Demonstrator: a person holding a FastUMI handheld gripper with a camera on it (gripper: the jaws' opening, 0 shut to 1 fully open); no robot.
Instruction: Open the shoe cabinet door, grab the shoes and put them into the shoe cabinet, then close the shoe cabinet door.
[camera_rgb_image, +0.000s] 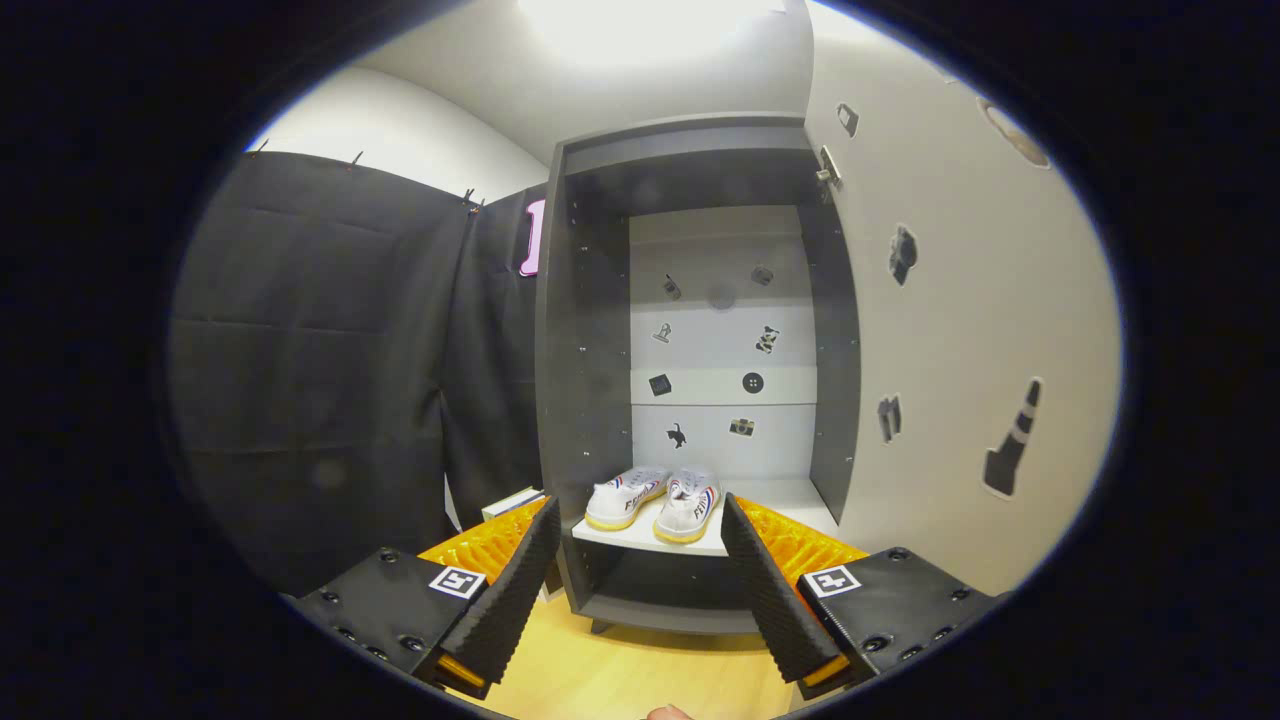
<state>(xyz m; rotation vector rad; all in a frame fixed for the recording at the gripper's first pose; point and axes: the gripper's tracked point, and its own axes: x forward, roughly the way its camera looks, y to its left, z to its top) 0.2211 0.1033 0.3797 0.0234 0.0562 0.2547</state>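
Observation:
A grey shoe cabinet (585, 400) stands open ahead of me. Its white door (960, 330) is swung out to the right and carries several small dark stickers. A pair of white shoes (655, 500) with yellow soles sits side by side on the cabinet's white lower shelf (780, 500), toes toward me. My gripper (640, 560) is open, held back from the cabinet with nothing between its fingers; the shoes lie beyond the fingertips, in line with the gap.
Black cloth wall (320, 370) hangs to the left of the cabinet. A small white box (512, 501) lies at the cabinet's left foot. Light wooden floor (620, 670) runs below the fingers. The cabinet's back panel (720, 340) has several stickers.

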